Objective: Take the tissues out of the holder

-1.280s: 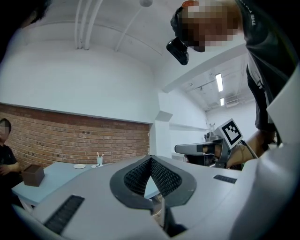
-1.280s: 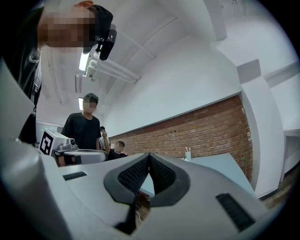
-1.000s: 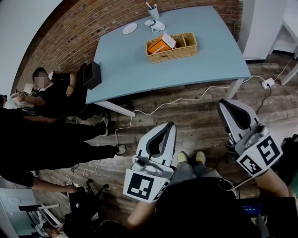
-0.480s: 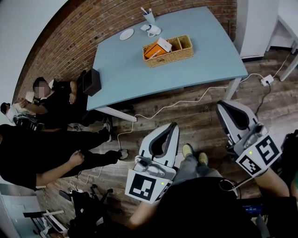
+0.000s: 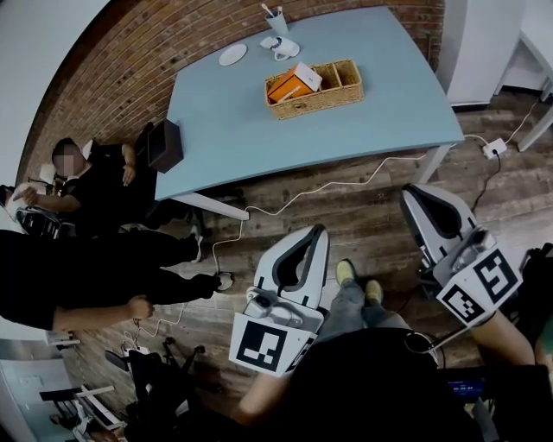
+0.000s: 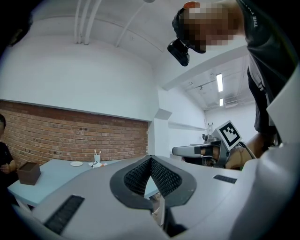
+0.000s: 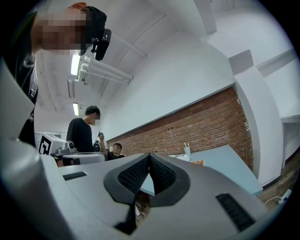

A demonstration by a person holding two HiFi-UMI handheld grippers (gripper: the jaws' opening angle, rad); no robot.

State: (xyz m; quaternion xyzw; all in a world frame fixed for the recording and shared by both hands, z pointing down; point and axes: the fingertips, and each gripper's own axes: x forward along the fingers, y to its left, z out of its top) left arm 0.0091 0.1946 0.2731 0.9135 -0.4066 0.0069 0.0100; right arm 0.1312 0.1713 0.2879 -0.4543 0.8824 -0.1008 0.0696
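Evidently the tissues are the orange-and-white pack [image 5: 291, 85] lying tilted in the left compartment of the wicker basket [image 5: 321, 103], its white end propped on the divider, so it sticks up above the rim and offers an edge to pinch. The other compartments look empty, though they are small in the head view. The basket sits toward the far side of the blue bench [image 5: 371, 129], with a cup [image 5: 278, 22] of pens and a white plate [image 5: 232, 54] behind it. A dark box [image 5: 164, 144] stands at the bench's left edge; whether it also holds tissues I cannot tell.

Both tools are held low against the person's body, over the wooden floor [image 5: 363, 220] and well apart from the bench, which suits a resting carry more than a reach. The left claw [image 5: 317, 233] has its ribbed pads meeting at the tips with nothing between them. The right claw [image 5: 414, 193] is pressed together the same way, also empty. By my reading the task has not begun: the person must step closer and spread one claw before reaching for the pack.
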